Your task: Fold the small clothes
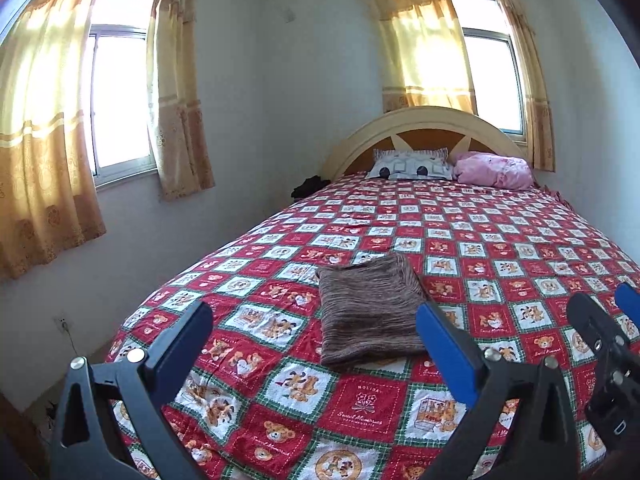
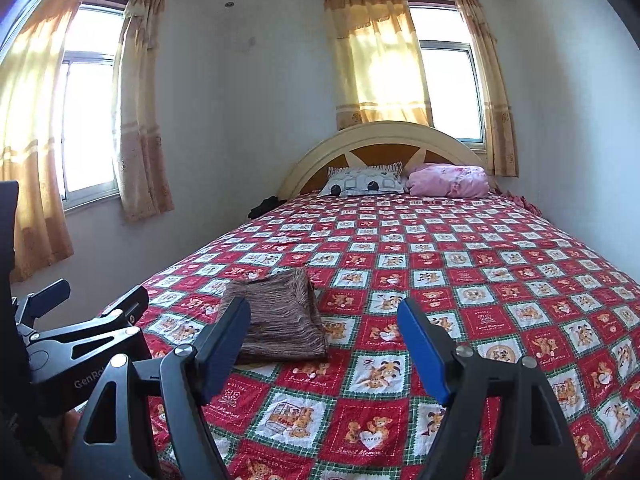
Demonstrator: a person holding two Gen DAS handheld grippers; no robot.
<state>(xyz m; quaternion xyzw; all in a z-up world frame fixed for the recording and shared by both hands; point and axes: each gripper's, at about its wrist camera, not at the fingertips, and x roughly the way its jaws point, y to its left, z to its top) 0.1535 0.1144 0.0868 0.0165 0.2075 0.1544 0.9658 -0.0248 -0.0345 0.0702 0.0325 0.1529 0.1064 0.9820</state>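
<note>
A brown knitted garment lies folded into a neat rectangle on the red patchwork bedspread. It also shows in the right wrist view. My left gripper is open and empty, held above the near end of the bed just short of the garment. My right gripper is open and empty, to the right of the garment. The right gripper also shows at the right edge of the left wrist view, and the left gripper shows at the left edge of the right wrist view.
A patterned pillow and a pink bundle lie at the curved headboard. A dark item sits at the bed's far left corner. Curtained windows stand on the left and back walls. The floor lies to the left.
</note>
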